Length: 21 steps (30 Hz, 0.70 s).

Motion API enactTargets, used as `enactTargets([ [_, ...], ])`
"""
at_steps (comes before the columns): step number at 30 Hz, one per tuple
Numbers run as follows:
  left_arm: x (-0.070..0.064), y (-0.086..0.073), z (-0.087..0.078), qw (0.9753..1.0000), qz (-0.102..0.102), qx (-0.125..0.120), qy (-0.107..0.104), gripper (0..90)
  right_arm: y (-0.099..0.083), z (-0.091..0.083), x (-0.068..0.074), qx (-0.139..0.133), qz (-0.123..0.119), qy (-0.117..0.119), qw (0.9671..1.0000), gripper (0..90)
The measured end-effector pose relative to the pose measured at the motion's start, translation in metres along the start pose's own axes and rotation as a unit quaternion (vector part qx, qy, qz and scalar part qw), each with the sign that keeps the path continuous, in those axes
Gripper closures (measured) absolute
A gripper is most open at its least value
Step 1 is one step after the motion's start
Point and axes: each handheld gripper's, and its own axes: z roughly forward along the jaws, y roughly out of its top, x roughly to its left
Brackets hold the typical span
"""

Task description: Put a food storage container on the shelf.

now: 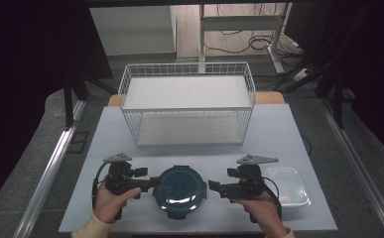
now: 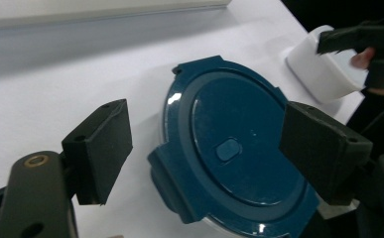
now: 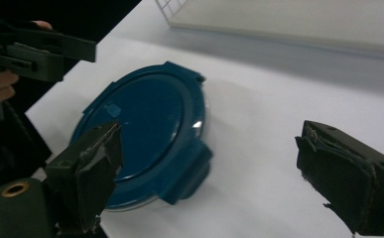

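A round container with a dark blue clip lid [image 1: 180,191] [image 2: 234,144] [image 3: 147,131] sits near the table's front edge, between both grippers. My left gripper [image 1: 152,183] [image 2: 207,148] points at it from the left, open, its jaws apart on either side of the lid's near clip. My right gripper [image 1: 212,186] [image 3: 209,178] faces it from the right, also open, with nothing between the jaws. A hand holds each gripper.
A white wire basket [image 1: 187,101] with two shelves stands at the back middle of the white table [image 1: 105,144]. A clear rectangular container [image 1: 286,186] [image 2: 318,72] lies at the front right, behind the right hand.
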Motion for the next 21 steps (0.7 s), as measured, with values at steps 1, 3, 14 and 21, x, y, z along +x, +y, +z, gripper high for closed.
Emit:
enactTargets([
  [1,0.0,0.0,0.0,1.0,0.0,0.0,0.0,20.3,0.0,0.0,0.0,0.0,0.0,0.0,1.0,10.5],
  [3,0.001,-0.001,0.001,0.9999,-0.006,0.003,-0.008,20.0,-0.001,0.005,0.002,0.004,0.011,0.008,0.9999,9.9],
  [14,0.013,-0.012,0.005,0.9978,-0.051,0.021,-0.035,17.0,-0.011,0.028,0.005,0.024,0.057,0.023,0.9978,9.4],
  [21,0.025,-0.019,0.009,0.9945,-0.083,0.031,-0.056,16.9,-0.017,0.042,0.006,0.042,0.081,0.035,0.9952,9.4],
])
